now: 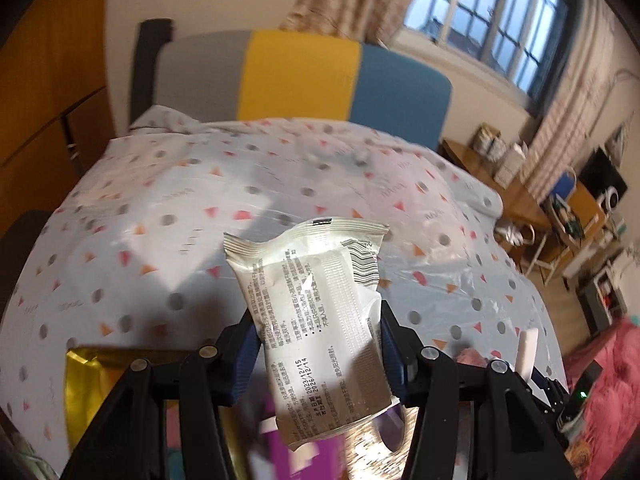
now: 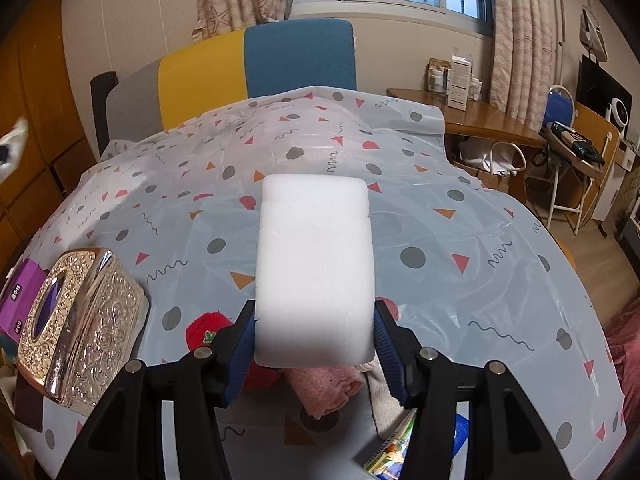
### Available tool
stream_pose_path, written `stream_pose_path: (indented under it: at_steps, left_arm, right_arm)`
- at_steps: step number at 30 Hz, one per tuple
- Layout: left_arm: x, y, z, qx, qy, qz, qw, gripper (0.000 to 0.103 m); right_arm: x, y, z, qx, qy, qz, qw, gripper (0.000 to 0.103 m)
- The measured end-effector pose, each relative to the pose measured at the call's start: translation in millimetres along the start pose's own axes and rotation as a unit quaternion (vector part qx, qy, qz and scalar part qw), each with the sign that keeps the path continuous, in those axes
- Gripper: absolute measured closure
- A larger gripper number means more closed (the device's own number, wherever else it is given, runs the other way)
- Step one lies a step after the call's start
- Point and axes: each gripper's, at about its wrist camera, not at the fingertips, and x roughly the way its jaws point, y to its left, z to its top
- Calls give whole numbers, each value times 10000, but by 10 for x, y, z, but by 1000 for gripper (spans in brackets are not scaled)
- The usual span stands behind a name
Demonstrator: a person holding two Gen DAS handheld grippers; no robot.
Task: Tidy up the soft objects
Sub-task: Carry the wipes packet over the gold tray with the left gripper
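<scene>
My left gripper (image 1: pixel 318 350) is shut on a white wet-wipes packet (image 1: pixel 316 320) with black print, held upright above the patterned tablecloth (image 1: pixel 160 220). My right gripper (image 2: pixel 314 342) is shut on a white sponge block (image 2: pixel 314 264), held upright above the table. The sponge also shows in the left wrist view (image 1: pixel 526 352) at the right edge. A pink folded towel (image 2: pixel 324 390), a red fluffy item (image 2: pixel 206 326) and a beige cloth (image 2: pixel 384 400) lie below the right gripper.
An ornate silver tissue box (image 2: pixel 80 328) and a purple box (image 2: pixel 24 296) stand at the table's left. A colourful packet (image 2: pixel 392 448) lies at the front. A sofa back (image 2: pixel 256 68) is behind the table, and a wooden desk (image 2: pixel 480 120) at the right.
</scene>
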Motion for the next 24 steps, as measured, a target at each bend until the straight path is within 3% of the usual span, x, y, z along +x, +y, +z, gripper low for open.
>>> stream_pose_path:
  at_steps: [4,9,16,24]
  left_arm:
    - [-367,436,-244,-226,-372,43,9990,48]
    - [-582,841,-725,-327,-566,442,9969,47]
    - [-551,1202,-1417,-428,-498,904,9937,47]
    - [-433,1373,-1909,-532,-373,1125,9915,47]
  right_arm:
    - [71,48,-34,-109,151,-85,9998,47]
    - [153,104,-77,-220,338,-111,9991,47]
    - [224,205,-129,-289,635,-163,9974,47]
    - [79,433,-202,-225,603,-89,9979,47]
